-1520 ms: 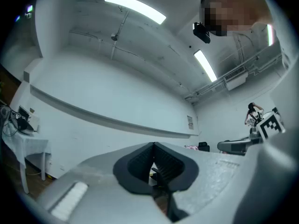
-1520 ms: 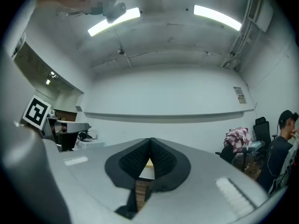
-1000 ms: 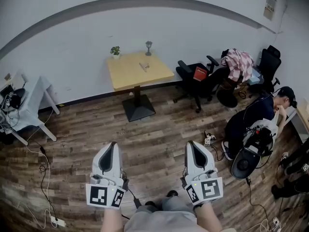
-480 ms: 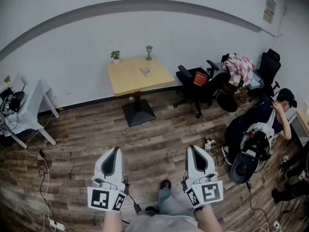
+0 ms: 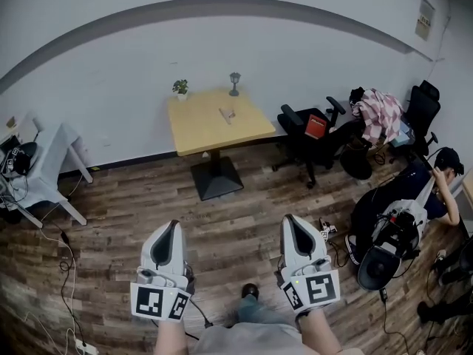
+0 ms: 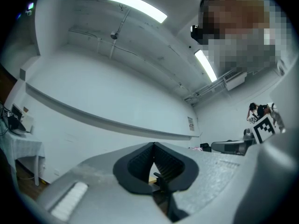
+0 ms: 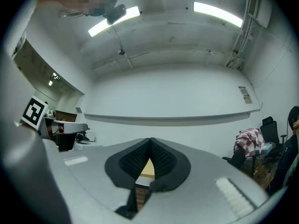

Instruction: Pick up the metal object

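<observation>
**Both grippers shut and empty, metal object across the room**

The left gripper (image 5: 170,229) and the right gripper (image 5: 290,222) were held side by side, low before the body and well apart from the yellow table (image 5: 203,130) at the far wall. In both gripper views the ridged pads (image 7: 161,158) were seen meeting at the tips with nothing caught between them; only a sliver of tabletop showed through the gap behind. The jaws were probably closed because nothing lay within reach.

A goblet-shaped grey piece (image 5: 234,81), taken to be the metal object, stood upright at the table's back edge, near a small potted plant (image 5: 180,88). A small pale item (image 5: 227,115) lay nearer the middle. Which of the 2 was meant could not be settled at that range. An approach across the wooden floor (image 5: 244,198) was judged the step in hand, and the jaws would have to be opened before any grasp.
</observation>
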### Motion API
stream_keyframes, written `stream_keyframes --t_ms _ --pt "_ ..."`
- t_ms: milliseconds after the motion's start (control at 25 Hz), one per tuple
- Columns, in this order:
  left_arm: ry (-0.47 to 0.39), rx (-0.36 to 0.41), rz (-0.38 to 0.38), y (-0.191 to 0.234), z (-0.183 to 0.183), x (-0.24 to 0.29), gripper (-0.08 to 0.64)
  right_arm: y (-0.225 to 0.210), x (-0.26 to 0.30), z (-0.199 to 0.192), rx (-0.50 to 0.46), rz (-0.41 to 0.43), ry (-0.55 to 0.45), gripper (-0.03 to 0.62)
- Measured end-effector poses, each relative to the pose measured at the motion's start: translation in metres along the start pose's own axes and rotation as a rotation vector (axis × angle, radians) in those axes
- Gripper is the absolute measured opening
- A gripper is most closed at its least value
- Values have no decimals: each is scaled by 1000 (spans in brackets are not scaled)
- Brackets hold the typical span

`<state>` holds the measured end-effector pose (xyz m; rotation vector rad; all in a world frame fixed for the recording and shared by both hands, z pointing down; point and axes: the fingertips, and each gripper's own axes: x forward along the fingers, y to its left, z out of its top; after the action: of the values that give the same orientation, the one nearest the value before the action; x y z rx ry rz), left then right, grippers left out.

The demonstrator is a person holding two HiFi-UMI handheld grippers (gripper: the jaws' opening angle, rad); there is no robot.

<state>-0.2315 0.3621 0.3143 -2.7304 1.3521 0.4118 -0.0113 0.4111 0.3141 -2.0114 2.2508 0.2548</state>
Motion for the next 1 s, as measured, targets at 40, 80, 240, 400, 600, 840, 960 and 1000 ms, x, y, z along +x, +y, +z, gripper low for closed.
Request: stream_keyframes --t_ms 40,80,240,400,600,840,960,1000 --pt "-4 4 -1 2 0 11 3 -5 11 1 -1 4 -5 2" --pt "-7 9 -2 4 1 22 3 -10 22 2 -1 8 -10 2" --pt "-4 23 6 12 -3 59 3 -30 60 3 14 23 -21 2" --pt "17 39 18 20 -14 90 3 -48 92 -2 19 34 -19 2" --pt "11 49 29 24 -21 129 3 -76 121 -10 26 33 -15 2" --pt "-16 59 24 14 -31 174 3 -117 143 -22 30 23 -20 2" --pt "-20 70 36 14 -32 187 3 -131 151 -29 44 24 -11 2" --pt "-21 69 42 15 -34 189 3 -135 153 -32 49 22 -7 2"
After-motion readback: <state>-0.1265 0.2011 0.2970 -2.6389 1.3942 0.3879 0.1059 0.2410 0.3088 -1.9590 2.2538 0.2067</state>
